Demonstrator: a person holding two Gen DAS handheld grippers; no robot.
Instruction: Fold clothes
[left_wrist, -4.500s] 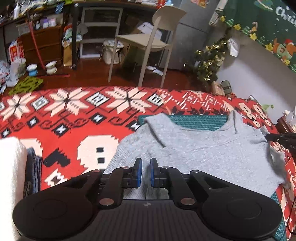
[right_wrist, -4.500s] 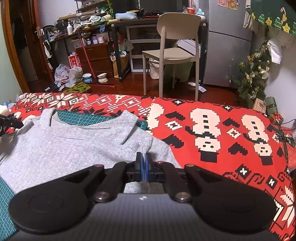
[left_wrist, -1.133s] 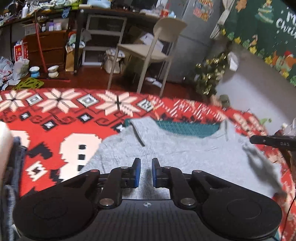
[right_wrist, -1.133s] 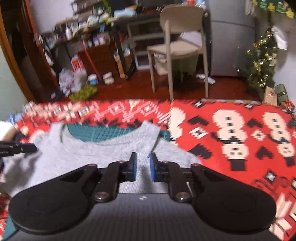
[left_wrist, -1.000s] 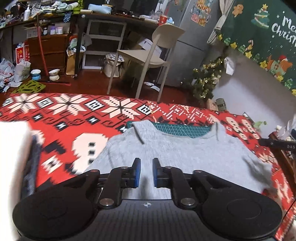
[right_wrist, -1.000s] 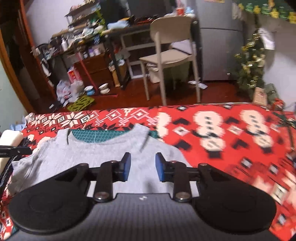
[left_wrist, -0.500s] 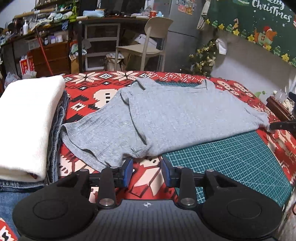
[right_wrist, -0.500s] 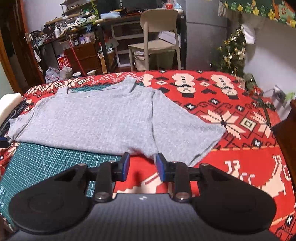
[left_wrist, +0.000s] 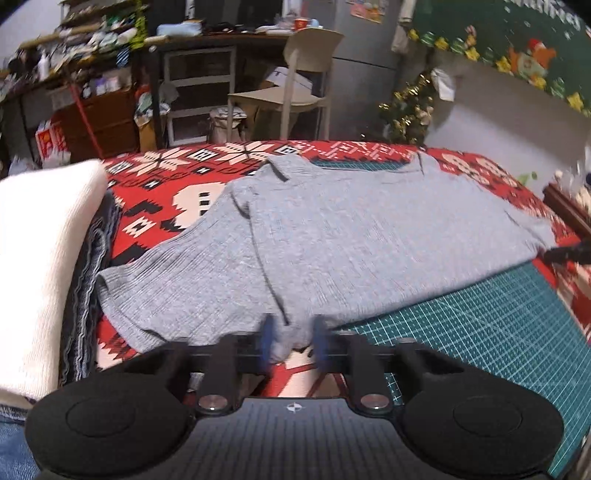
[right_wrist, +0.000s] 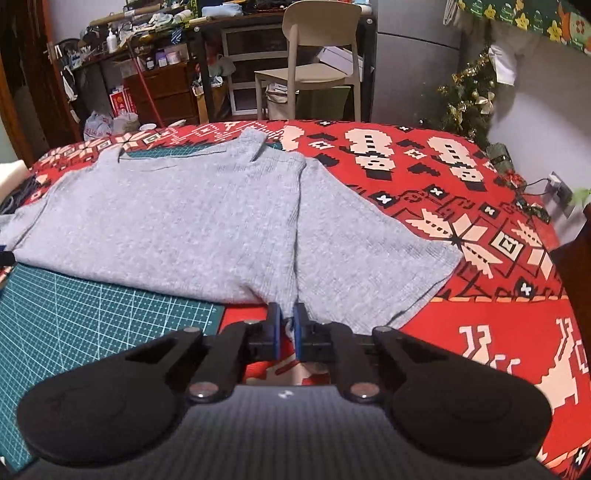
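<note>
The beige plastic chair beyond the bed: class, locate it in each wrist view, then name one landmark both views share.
Left wrist view: the beige plastic chair stands top centre, beyond the red patterned blanket.
Right wrist view: the chair stands top centre, slightly right, behind the blanket.
Shared landmark: the grey ribbed knit top spread over the green cutting mat.

A: What colours mark the garment and mat?
B: The ribbed shirt (left_wrist: 354, 236) is heathered grey; the cutting mat (left_wrist: 491, 332) is teal with a pale grid.

A: And the blanket?
B: The blanket (right_wrist: 461, 206) is red with cream snowmen, snowflakes and black geometric motifs.

A: The gripper pads?
B: Blue.
</note>
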